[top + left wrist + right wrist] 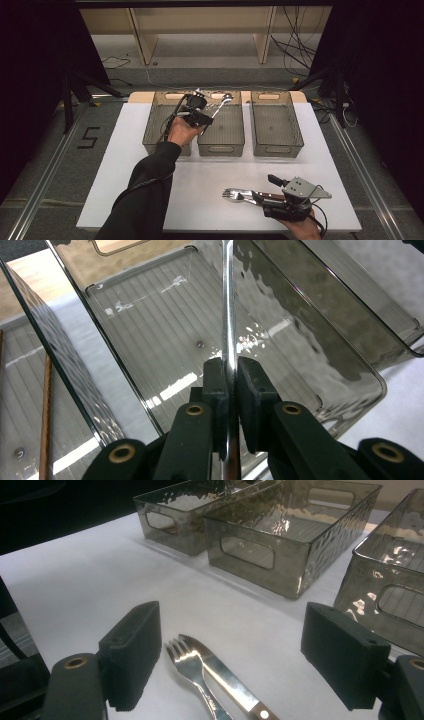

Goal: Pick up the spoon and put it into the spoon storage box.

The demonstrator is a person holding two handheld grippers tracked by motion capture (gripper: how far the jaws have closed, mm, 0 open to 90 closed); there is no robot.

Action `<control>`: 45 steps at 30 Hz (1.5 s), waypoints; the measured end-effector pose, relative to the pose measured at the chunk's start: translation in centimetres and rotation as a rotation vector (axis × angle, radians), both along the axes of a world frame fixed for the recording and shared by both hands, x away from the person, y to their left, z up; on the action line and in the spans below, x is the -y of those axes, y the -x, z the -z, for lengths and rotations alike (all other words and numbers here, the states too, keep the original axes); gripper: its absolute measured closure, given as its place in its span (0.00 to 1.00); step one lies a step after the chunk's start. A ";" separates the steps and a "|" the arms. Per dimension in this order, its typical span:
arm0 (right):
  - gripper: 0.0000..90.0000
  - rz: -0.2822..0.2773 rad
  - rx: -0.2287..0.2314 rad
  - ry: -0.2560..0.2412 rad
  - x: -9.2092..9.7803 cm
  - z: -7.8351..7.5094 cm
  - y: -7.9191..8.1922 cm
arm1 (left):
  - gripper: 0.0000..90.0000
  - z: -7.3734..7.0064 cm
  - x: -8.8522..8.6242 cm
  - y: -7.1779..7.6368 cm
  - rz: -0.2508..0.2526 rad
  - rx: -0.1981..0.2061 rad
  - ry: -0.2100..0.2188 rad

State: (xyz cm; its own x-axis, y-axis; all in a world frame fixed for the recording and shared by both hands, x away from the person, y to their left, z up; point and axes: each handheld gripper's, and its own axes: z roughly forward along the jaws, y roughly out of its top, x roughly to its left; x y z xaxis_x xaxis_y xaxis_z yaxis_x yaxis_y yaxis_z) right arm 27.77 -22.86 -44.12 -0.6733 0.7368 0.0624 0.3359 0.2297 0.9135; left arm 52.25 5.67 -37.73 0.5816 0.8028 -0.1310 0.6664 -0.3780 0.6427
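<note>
While left claw (229,390) grips spoon (223,101), right claw (230,655) gapes.

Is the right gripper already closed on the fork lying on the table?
No, the right gripper stands wide open, its jaws on either side of the fork and touching nothing.

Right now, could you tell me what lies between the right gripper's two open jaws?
A fork and a wooden-handled knife lie side by side on the white table between them, as the right gripper view shows.
</note>
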 end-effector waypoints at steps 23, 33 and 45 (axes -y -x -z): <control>0.28 -0.003 -0.001 -0.003 0.0 0.0 0.0 | 0.91 2.1 0.9 -0.5 -0.016 -0.052 -0.027; 0.28 -0.002 -0.001 -0.002 0.0 0.0 0.0 | 0.38 1.3 1.2 -0.4 -0.030 -0.065 0.030; 0.28 -0.001 -0.004 -0.001 -0.1 0.0 0.0 | 0.29 -0.7 0.2 1.0 -0.002 -0.043 0.098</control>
